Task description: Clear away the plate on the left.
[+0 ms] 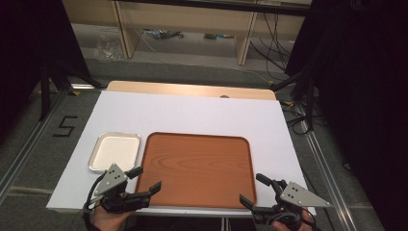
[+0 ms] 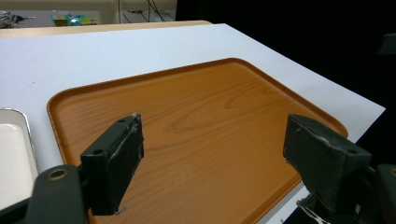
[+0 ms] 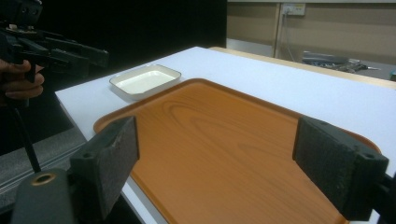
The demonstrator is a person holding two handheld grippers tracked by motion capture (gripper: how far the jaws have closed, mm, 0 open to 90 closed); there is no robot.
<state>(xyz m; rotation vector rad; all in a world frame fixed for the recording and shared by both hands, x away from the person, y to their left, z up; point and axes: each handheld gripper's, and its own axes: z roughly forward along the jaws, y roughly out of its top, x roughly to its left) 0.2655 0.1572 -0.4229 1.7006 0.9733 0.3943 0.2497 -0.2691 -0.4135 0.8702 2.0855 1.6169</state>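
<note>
Our left gripper (image 1: 143, 179) and right gripper (image 1: 255, 188), both spread empty, flank the tray's (image 1: 197, 137) lower corners.

A white tabletop (image 1: 192, 113) stretches ahead of the left gripper (image 1: 148, 177). Far beyond it stands a pale wooden shelf unit (image 1: 187, 21). Black cables (image 1: 276, 29) hang far ahead of the right gripper (image 1: 251, 187). A black numeral 5 (image 1: 65, 126) marks the floor, ahead-left of the left gripper.

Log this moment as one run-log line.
left gripper: open, over wooden tray near-left corner | right gripper: open, at near-right corner | white dish: left of tray, untouched
</note>
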